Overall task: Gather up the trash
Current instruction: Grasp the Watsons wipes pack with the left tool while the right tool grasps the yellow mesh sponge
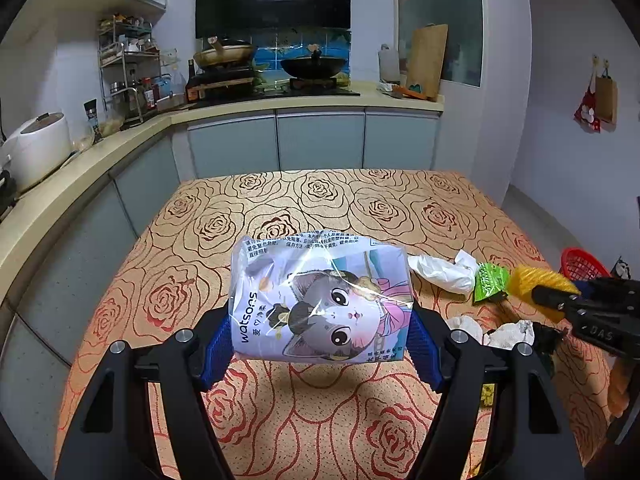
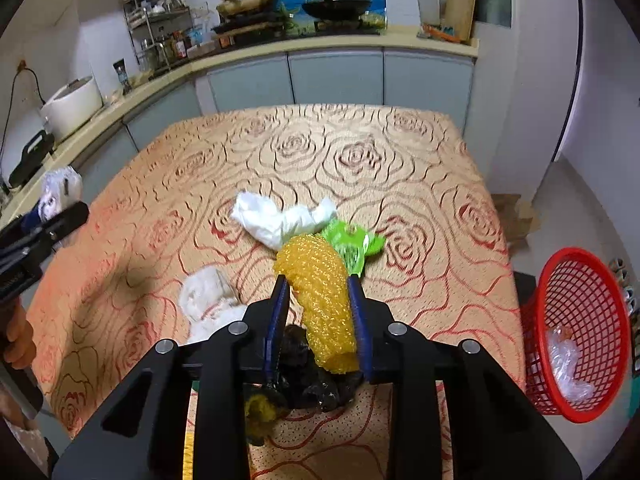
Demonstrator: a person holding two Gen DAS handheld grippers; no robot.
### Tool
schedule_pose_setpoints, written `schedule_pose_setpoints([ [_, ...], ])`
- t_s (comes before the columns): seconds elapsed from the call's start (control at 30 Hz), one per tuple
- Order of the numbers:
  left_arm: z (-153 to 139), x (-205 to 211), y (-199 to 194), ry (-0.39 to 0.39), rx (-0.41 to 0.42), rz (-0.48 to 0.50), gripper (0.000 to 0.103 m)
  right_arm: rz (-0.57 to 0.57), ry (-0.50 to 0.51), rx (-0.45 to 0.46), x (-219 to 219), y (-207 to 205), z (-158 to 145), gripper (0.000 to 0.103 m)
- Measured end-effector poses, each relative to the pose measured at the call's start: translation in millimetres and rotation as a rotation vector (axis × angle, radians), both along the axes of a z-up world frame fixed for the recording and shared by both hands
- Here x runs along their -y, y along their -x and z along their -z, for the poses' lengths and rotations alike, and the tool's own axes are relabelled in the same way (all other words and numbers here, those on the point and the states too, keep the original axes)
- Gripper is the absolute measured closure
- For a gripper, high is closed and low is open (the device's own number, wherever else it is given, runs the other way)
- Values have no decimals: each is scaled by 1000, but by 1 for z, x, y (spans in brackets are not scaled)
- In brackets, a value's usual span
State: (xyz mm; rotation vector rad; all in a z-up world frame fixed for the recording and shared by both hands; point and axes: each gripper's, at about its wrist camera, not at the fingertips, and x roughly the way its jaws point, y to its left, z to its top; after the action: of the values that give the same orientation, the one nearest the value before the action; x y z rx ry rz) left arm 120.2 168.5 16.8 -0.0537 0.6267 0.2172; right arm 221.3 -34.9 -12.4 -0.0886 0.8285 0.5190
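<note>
Right wrist view – right hand-held gripper (image 2: 320, 312) clamps yellow mesh (image 2: 320, 300), red basket (image 2: 576, 336) beyond table edge (image 2: 516, 280)

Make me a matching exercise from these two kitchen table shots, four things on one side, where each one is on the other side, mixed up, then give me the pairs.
Things:
1. cat-print tissue pack
2. yellow foam net
3. red basket
4. white crumpled paper

Places:
A. past the table's right edge, beside it
B. between the left gripper's blue pads
C. lying loose on the tablecloth
D. between the right gripper's blue pads

Pairs: 1-B, 2-D, 3-A, 4-C
</note>
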Motion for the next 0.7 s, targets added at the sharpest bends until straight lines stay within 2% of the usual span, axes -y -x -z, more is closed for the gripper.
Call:
schedule_pose_setpoints([
  [0.7,-39,14,19,-19,112,-23,34,82,-133,167,36,22,-75,74],
])
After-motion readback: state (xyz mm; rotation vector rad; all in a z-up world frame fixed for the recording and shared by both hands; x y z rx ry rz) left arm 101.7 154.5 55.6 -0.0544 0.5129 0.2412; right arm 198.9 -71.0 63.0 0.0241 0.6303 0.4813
